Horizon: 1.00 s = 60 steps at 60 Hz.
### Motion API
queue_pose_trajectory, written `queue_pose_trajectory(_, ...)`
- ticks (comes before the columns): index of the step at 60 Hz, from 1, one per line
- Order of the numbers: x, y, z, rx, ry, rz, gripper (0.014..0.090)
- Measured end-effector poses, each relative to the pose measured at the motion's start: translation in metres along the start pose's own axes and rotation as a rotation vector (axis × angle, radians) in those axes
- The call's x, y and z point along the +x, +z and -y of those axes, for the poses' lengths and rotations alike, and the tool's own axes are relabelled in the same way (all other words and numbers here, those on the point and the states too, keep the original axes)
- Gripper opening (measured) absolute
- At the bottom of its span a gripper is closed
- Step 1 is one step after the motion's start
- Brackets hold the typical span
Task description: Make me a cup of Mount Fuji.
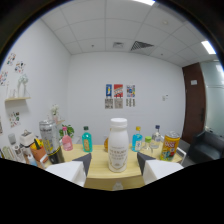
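Standing upright on the pale wooden tabletop (100, 167), a white plastic bottle with a white cap (118, 145) sits between the gripper (114, 161)'s spread fingers (82, 162), gaps either side. Beyond: silver can (48, 136), teal bottle (87, 139), yellow-red can (170, 145).

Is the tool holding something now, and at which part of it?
Nothing is held. The white bottle stands on the table between the open tool's fingers, with a gap at each side.

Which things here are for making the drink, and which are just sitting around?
For the drink, as far as I can tell:
white bottle, standing between the open hand-held gripper fingers
wooden table

Just sitting around, probably:
silver can
pink bottle
teal bottle
yellow can
wall posters
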Motion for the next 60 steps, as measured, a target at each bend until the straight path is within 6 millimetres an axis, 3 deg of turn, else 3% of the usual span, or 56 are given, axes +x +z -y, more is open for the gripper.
queue_pose_trajectory(13,0.008,0.059,-0.008,-0.015,0.017,-0.019,0.0853)
queue_pose_trajectory(20,0.011,0.082,-0.014,-0.022,0.021,-0.015,0.0703)
queue_pose_trajectory(25,0.011,0.087,-0.015,-0.027,0.031,-0.005,0.0517)
queue_pose_trajectory(30,0.011,0.086,-0.014,-0.028,0.029,0.001,0.0505)
queue_pose_trajectory(40,0.007,0.073,-0.011,-0.022,0.009,0.034,0.0485)
queue_pose_trajectory(51,0.012,0.025,0.009,0.053,0.020,0.087,0.0477)
queue_pose_trajectory(56,0.022,-0.001,0.001,0.064,0.037,0.117,0.0476)
queue_pose_trajectory(60,0.036,-0.016,-0.021,0.061,0.043,0.118,0.0475)
